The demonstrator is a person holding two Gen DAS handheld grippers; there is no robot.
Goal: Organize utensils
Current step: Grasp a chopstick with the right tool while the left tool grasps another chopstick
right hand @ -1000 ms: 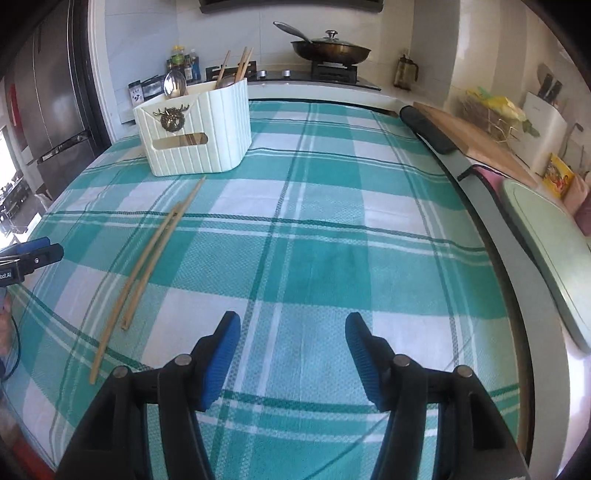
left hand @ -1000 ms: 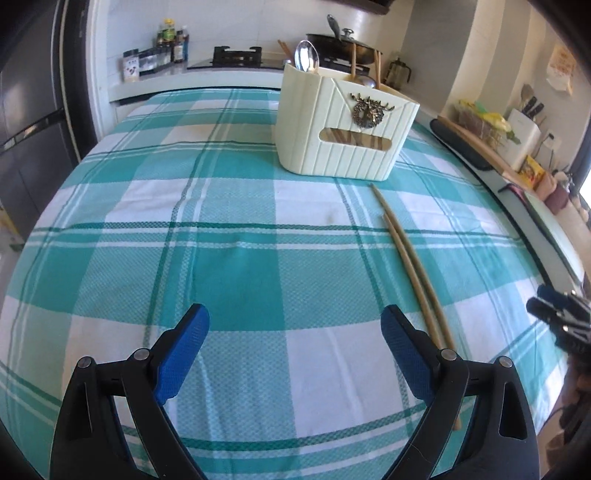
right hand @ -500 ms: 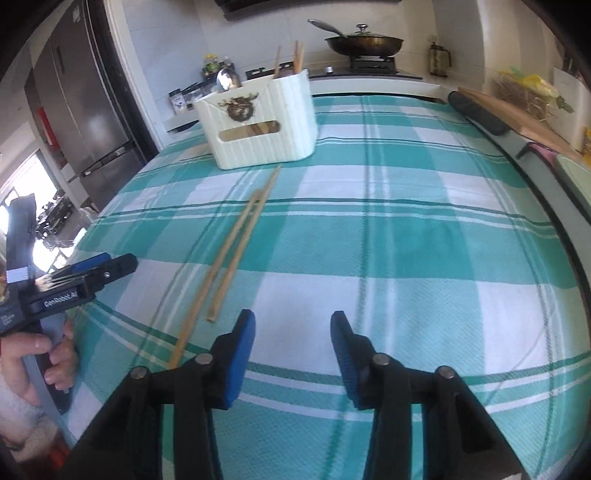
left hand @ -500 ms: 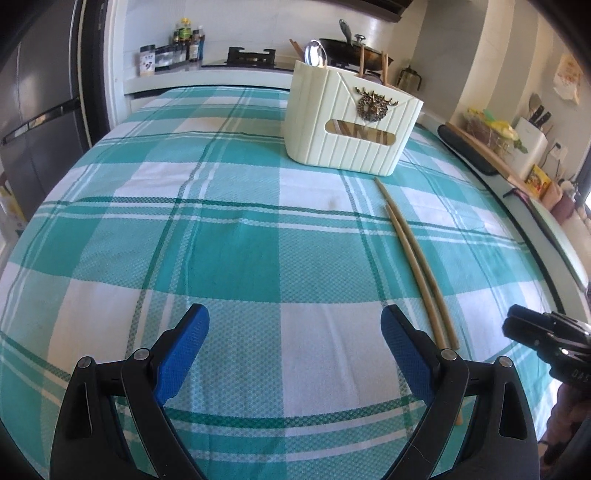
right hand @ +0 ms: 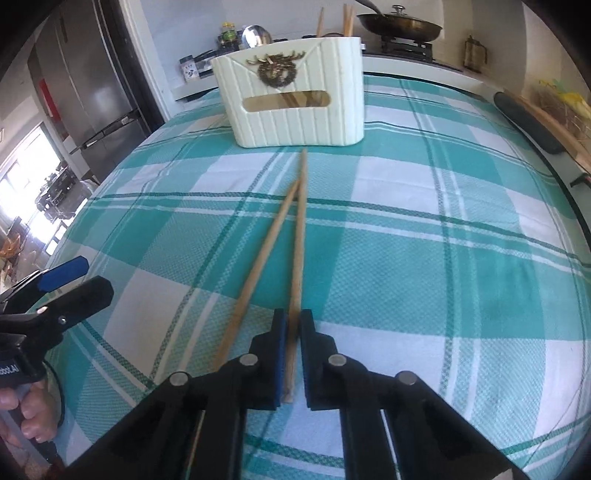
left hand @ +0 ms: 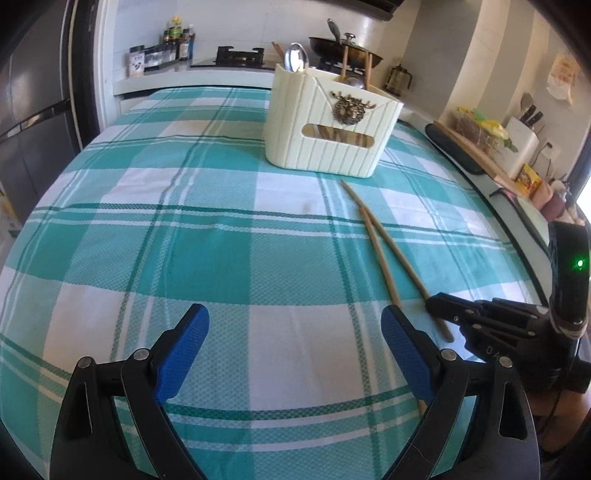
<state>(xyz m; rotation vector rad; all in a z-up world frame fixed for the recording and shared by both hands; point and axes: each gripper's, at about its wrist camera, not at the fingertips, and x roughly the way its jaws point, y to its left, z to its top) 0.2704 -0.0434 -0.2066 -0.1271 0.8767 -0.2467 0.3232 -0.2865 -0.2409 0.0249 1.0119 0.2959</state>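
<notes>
Two long wooden chopsticks lie on the checked cloth in front of a cream utensil caddy (right hand: 295, 96) that holds a spoon and more chopsticks. My right gripper (right hand: 291, 325) is closed around the near end of the right chopstick (right hand: 300, 236); the left chopstick (right hand: 264, 251) lies just beside it, outside the jaws. In the left wrist view the caddy (left hand: 328, 129) stands at the back and the chopsticks (left hand: 384, 243) run toward the right gripper (left hand: 436, 306) at the right. My left gripper (left hand: 295, 343) is open and empty over the cloth.
The teal-and-white cloth (left hand: 184, 240) covers the table. A counter with a stove and pan (right hand: 399, 26) lies behind. A cutting board and dark pad (left hand: 465, 155) run along the right edge. A fridge (right hand: 85, 85) stands at the left.
My right gripper swung left onto the chopsticks and narrowed its jaws around the right one's near end. My left gripper stayed open and moved slightly closer to the caddy.
</notes>
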